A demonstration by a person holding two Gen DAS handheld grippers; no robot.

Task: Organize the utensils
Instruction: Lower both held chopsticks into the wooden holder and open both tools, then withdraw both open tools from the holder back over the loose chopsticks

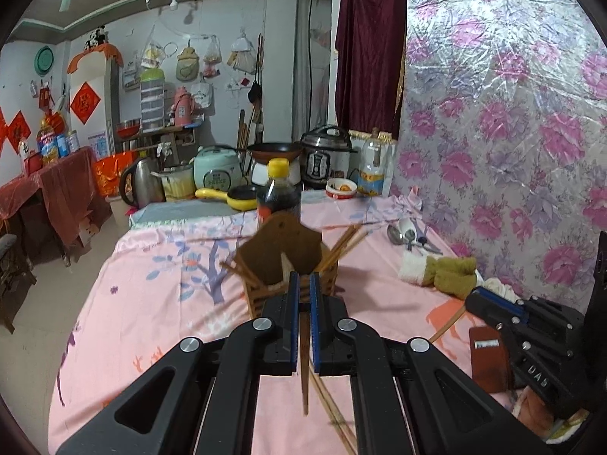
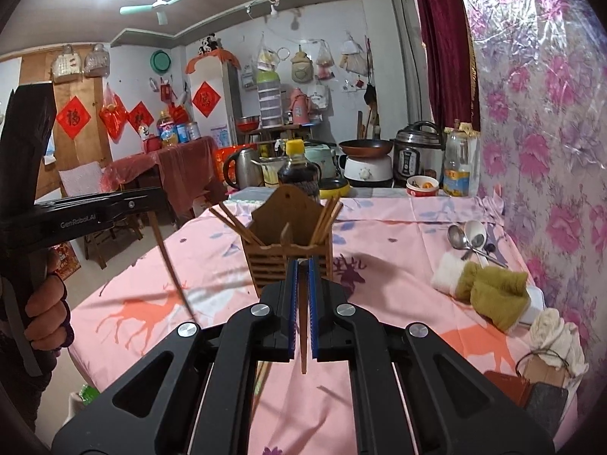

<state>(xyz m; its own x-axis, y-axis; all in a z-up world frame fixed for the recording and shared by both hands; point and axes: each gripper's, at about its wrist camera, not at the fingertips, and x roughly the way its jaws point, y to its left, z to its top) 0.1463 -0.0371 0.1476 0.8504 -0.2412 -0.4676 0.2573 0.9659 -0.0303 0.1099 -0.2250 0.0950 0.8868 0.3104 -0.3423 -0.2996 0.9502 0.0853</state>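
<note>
While each black claw—left claw, right claw—pinches one brown wooden chopstick upright, tips aim at the slatted wooden utensil holder on the pink-clothed table—ready for dropping in.

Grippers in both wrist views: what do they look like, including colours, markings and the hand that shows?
Both are matte black plastic with triangular cut-outs and round silver bolt heads; the jaws carry ribbed blue pads. The left gripper has white "GenRobot.AI" lettering on its side in the right wrist view. The right gripper shows raised "DAS" lettering in the left wrist view. The left hand is bare-skinned around a black handle.
</note>
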